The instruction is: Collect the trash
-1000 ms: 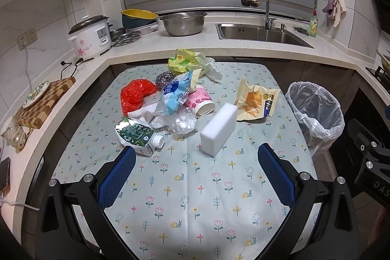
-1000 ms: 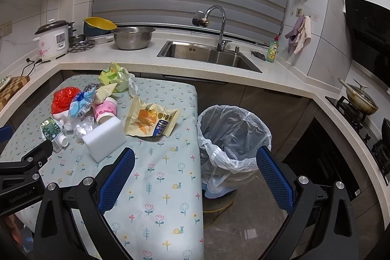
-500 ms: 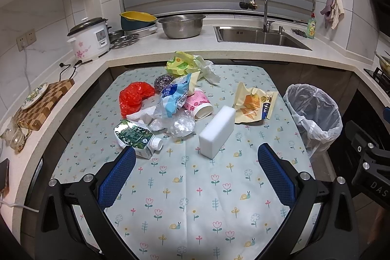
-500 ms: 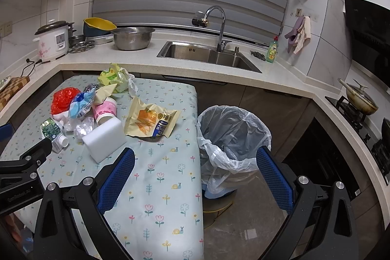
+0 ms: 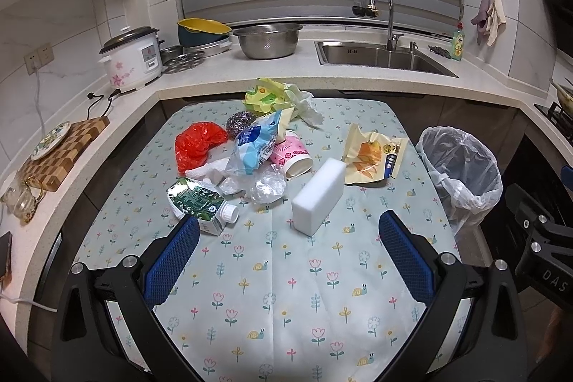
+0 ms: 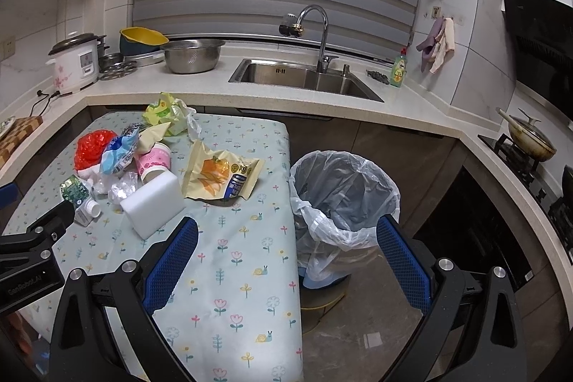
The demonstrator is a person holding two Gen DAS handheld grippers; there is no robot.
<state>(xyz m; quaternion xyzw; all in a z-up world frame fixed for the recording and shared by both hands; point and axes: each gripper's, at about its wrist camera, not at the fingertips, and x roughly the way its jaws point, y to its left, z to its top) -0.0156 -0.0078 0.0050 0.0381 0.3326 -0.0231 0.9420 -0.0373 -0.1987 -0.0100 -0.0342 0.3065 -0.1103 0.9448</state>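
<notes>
Table [image 5: 286,292] w/ a flowered cloth fills most of the left view, and vs a sec ago little has changed: the left gripper [image 5: 286,260] has eased slightly nearer the pile, nothing on the cloth has shifted, so I'd say collecting hasn't begun and this is approach only. Bin [image 6: 343,199] stands on the floor just beside the table's right edge, round, lined w/ a thin crinkly clear bag, looks empty as far as visible. Right gripper [image 6: 286,260] hangs above the table edge and bin, jaws wide apart, holding nothing; left gripper same, jaws apart over bare cloth, short of the trash. White sponge block [image 5: 318,199] is nearest, matte, square-edged, prob. soft. Yellow snack wrapper [image 5: 372,156] lies flat and torn open, glossy, between the block and the bin side. Green carton [image 5: 195,204] w/ a white screw cap lies on its side, crushed. Red plastic bag [image 5: 197,147], blue-white bag [image 5: 256,145], pink paper cup [image 5: 292,156] tipped over, clear crumpled film [image 5: 266,185] and a steel scourer [image 5: 240,122] sit bunched, touching; a yellow-green bag [image 5: 268,97] lies at the far edge.
</notes>
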